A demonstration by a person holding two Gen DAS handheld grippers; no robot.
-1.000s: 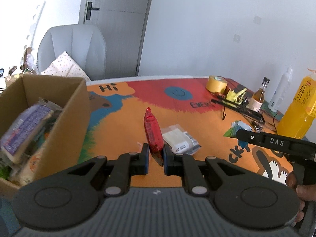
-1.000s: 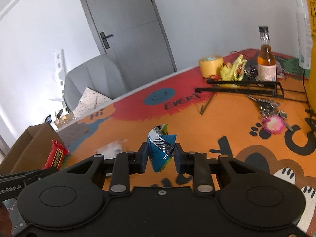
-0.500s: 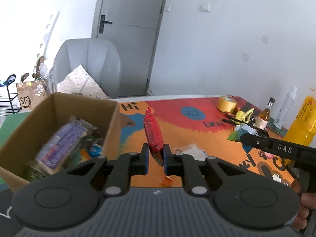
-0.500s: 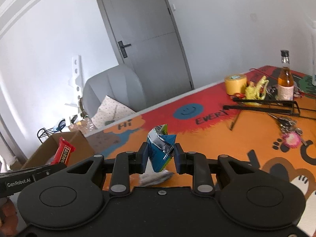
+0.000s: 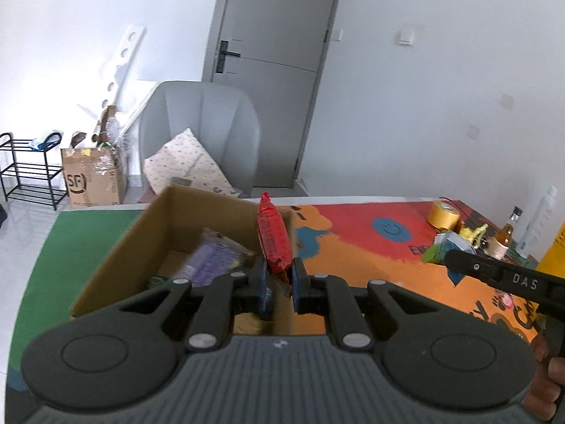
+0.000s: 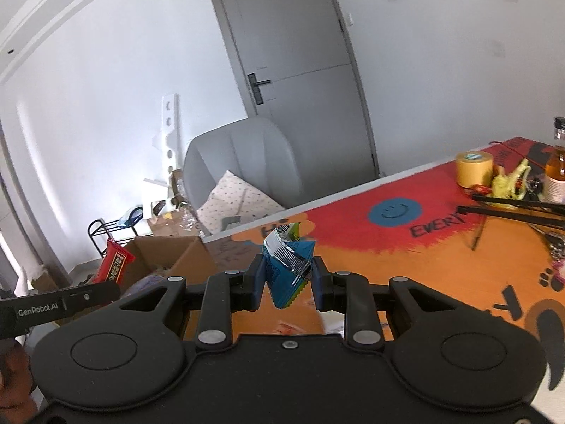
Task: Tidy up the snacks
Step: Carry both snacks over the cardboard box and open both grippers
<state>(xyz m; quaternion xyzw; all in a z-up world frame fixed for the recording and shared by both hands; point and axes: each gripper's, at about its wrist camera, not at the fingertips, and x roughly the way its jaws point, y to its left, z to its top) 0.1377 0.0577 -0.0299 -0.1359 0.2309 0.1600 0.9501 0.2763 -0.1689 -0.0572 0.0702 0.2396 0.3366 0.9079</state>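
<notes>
My left gripper [image 5: 277,284] is shut on a long red snack packet [image 5: 273,238] and holds it upright over the right wall of the open cardboard box [image 5: 116,254]. The box holds several snacks, among them a purple packet [image 5: 212,263]. My right gripper [image 6: 287,279] is shut on a blue and green snack packet [image 6: 286,268], above the orange table mat [image 6: 441,258]. In the right wrist view the red packet [image 6: 114,265] and the box [image 6: 166,254] show at the left. In the left wrist view the blue packet [image 5: 446,247] shows at the right.
On the far right of the table stand a yellow tape roll [image 5: 443,215], a brown bottle [image 5: 501,240], a white bottle [image 5: 538,217], a black rack [image 6: 512,208] and yellow-green wrappers. A grey chair with a cushion [image 5: 197,141] stands behind the table. A second carton [image 5: 93,180] sits on the floor.
Both grippers have risen and swung left toward the box, each with its packet. The red packet went from low over the mat to above the box's right wall.
</notes>
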